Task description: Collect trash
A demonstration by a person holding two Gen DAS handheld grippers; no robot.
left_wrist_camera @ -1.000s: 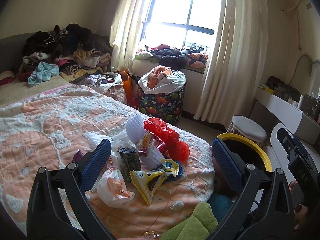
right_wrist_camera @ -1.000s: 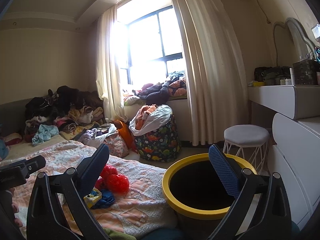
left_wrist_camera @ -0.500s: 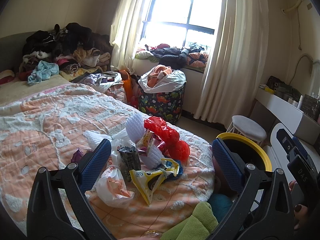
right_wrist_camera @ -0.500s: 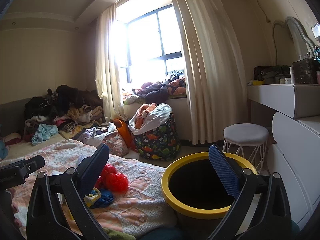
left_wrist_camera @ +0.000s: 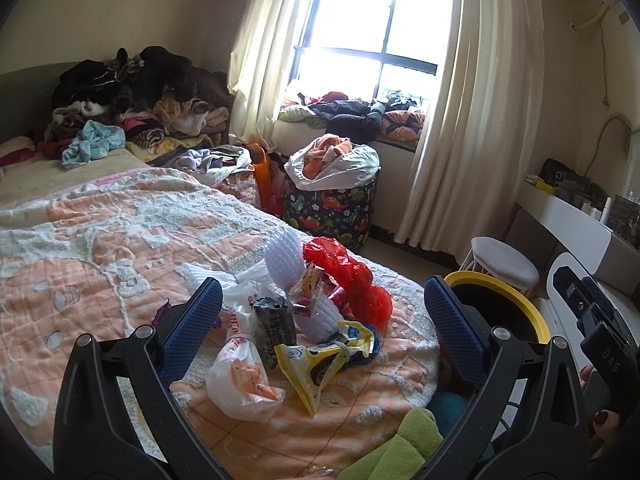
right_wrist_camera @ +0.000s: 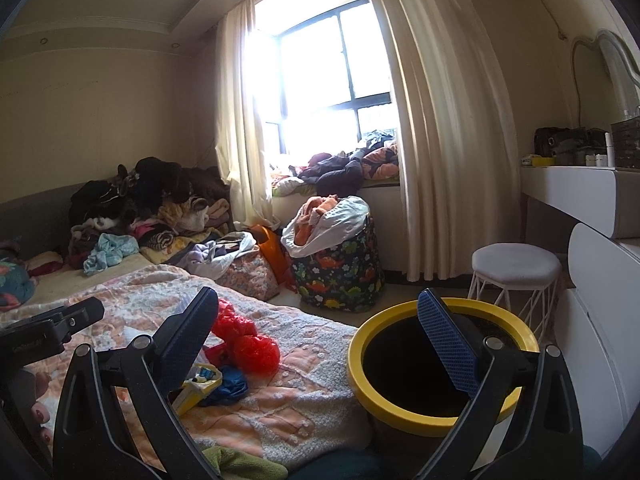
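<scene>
Both tongs empty, trash heap waiting on the bed
Left tongs (left_wrist_camera: 320,312) spread wide, aimed over the trash pile (left_wrist_camera: 304,320) on the bed (left_wrist_camera: 100,240) — probably lining up a first pick; right tongs (right_wrist_camera: 316,328) also released, holding nothing, near the yellow-rimmed bin (right_wrist_camera: 436,364) beside the bed's edge — bin set close so drops are short

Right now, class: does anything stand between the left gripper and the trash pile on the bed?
Nothing visible does. The left gripper is open and empty, and the trash pile lies straight ahead on the blanket, apart from its fingers.
</scene>
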